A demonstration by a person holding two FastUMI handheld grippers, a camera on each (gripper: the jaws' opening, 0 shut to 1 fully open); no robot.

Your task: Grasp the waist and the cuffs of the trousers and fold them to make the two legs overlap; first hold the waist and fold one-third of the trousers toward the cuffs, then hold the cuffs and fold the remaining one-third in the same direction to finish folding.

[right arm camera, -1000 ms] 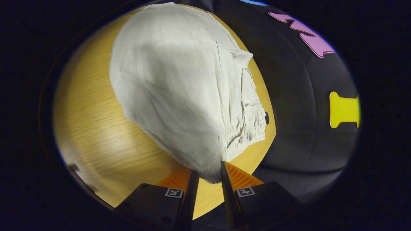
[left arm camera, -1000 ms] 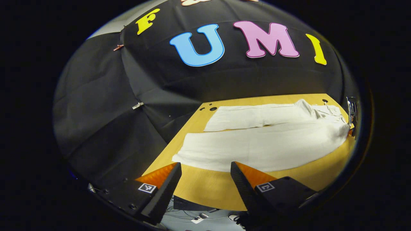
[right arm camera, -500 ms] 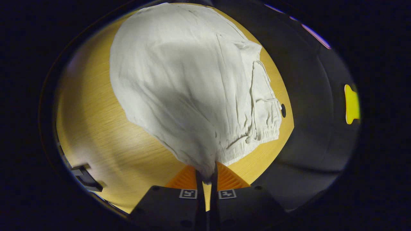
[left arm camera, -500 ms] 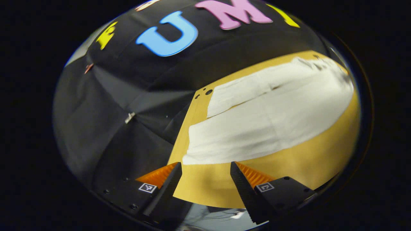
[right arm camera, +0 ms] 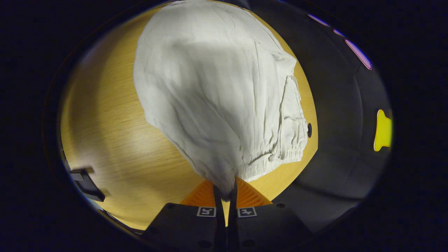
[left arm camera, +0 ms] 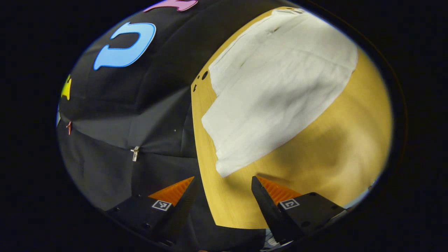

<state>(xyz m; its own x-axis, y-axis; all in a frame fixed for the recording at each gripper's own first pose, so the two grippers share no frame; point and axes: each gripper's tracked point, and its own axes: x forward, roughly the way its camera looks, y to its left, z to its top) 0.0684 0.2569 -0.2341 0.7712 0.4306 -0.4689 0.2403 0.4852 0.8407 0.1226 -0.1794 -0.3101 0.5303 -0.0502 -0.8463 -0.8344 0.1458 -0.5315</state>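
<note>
The white trousers (left arm camera: 276, 87) lie flat on the wooden worktop (left arm camera: 315, 164). In the left gripper view they reach from near the worktop's left edge, where the cuffs (left arm camera: 213, 140) end, away toward the far right. One leg lies beside the other, with the cuff of the nearer leg just ahead of the left gripper (left arm camera: 222, 190). That gripper is wide open — nothing sits between its two fingers. One finger hangs past the worktop's left edge, over the black cloth, and the other is above bare wood near the front edge. It does not touch the trousers.

In the right gripper view the waist (right arm camera: 290, 140) end of the trousers (right arm camera: 217, 101) is close up. The gathered waistband runs along the right side, near the worktop's (right arm camera: 115, 147) right edge and a small dark hole (right arm camera: 309, 130) in the wood. The right gripper (right arm camera: 224, 191) has its two fingers pinched tight on the near corner of the waist — a bit of white cloth is squeezed between them. The cloth rises in folds from that pinch. A dark object (right arm camera: 84, 183) shows at the worktop's left edge.
</note>
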